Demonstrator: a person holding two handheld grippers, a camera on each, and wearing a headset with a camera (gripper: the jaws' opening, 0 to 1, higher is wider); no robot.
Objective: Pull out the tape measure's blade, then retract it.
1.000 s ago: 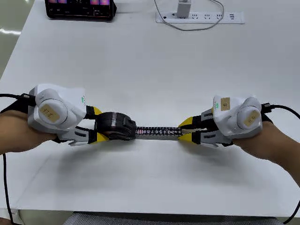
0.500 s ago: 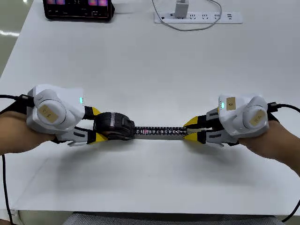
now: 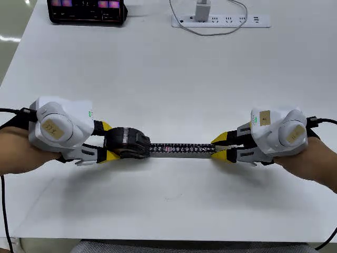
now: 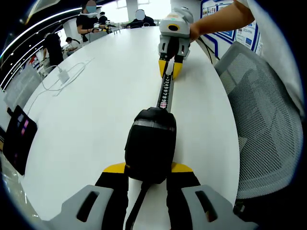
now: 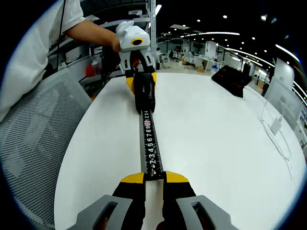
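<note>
Blade (image 5: 149,143) — white digits on black, legible in the right gripper view: 2 through 9 running from the jaws, a red block, then 1 to 4 toward the case (image 5: 144,91). The head view shows the same scale, smaller. Tan stickers (image 3: 51,126) on left gripper (image 3: 109,141) and right gripper (image 3: 217,148) — marks too small to read.

Tip of the blade (image 3: 181,149) hidden between the clamped jaws of the right gripper (image 3: 216,148). Rear of the tape measure (image 3: 128,143) covered by the left gripper (image 3: 109,141). Tablet (image 3: 87,11) cut off by head view's top edge.
</note>
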